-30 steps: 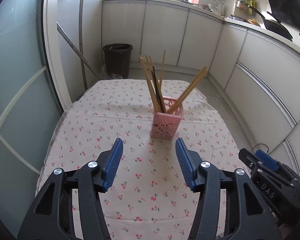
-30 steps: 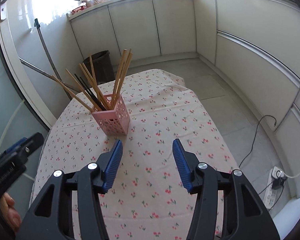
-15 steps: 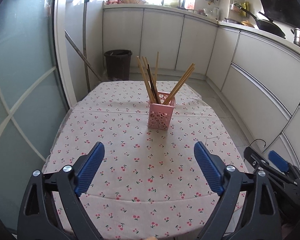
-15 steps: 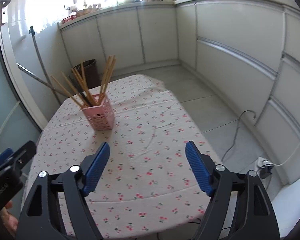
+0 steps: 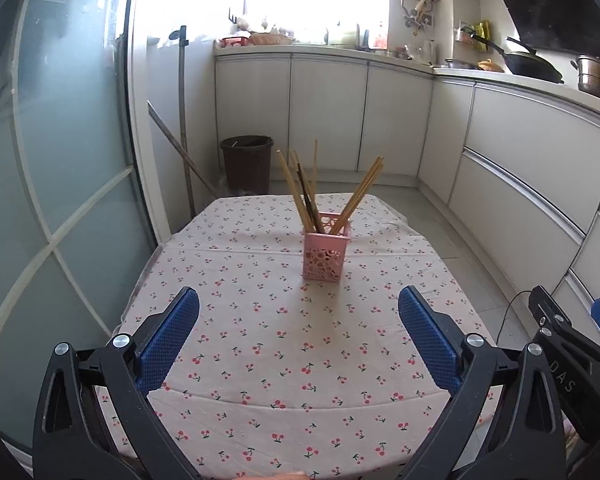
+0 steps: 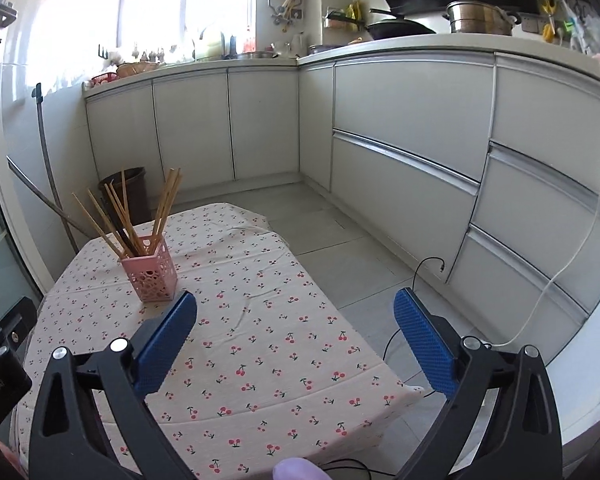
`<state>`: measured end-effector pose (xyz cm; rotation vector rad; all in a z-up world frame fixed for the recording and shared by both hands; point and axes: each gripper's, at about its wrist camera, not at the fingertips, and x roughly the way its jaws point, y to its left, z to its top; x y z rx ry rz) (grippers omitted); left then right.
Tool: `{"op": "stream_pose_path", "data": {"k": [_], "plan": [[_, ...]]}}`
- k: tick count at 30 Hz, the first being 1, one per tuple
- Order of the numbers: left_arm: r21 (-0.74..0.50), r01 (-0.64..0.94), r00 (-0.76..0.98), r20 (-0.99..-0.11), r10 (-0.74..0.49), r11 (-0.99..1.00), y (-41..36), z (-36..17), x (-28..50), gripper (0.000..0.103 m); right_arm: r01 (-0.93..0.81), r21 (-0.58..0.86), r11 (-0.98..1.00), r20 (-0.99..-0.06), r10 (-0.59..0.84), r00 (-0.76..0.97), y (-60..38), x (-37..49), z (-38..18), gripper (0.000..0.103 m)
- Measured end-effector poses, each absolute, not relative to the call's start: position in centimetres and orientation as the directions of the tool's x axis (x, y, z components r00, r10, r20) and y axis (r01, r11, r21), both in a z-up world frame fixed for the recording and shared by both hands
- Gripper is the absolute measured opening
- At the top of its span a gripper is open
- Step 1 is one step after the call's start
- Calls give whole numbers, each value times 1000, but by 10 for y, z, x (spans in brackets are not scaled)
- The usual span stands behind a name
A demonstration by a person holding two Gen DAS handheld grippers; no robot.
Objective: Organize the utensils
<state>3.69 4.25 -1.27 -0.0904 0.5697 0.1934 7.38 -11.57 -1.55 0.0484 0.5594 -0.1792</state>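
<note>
A pink perforated holder (image 5: 324, 258) stands upright on the cherry-print tablecloth (image 5: 240, 280), past the table's middle. Several wooden chopsticks (image 5: 296, 192) and a dark pair lean fanned out in it. My left gripper (image 5: 299, 300) hovers over the near part of the table, well short of the holder; its jaws are opening, nothing between them. In the right wrist view the holder (image 6: 152, 278) and chopsticks (image 6: 166, 205) sit ahead to the left. My right gripper (image 6: 296, 300) is over the table's right edge; its jaws are opening and empty.
A dark bin (image 5: 246, 164) and leaning mop poles (image 5: 182, 120) stand beyond the table's far end. A frosted glass door (image 5: 40, 160) runs along the left. White cabinets (image 6: 400, 120) line the back and right, and a black cable (image 6: 420, 272) lies on the floor.
Both grippers have drawn back from the pink holder and lifted their view. Both pairs of jaws have spread from about half open to wide. The holder and chopsticks have not moved.
</note>
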Motion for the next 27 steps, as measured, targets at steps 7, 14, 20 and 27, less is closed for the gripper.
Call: {"op": "stream_pose_path", "data": {"k": [7,14,20,27], "plan": [[-45,-205,823,-549,147,978,43,-15,38,96,164,15,986,-531,-131,837,-115,71,-16,96],[-47,-212,812,-565,149,976,45,-18,41,96,158,18,987,-538,-124,834,-113,72,-17,96],[-49,-218,806,-572,151,975,47,-19,44,96,153,18,988,-550,-118,827,-113,75,-20,96],[-49,-217,804,-575,150,975,47,-19,45,96,150,26,988,-559,-110,822,-113,76,-22,96]]}}
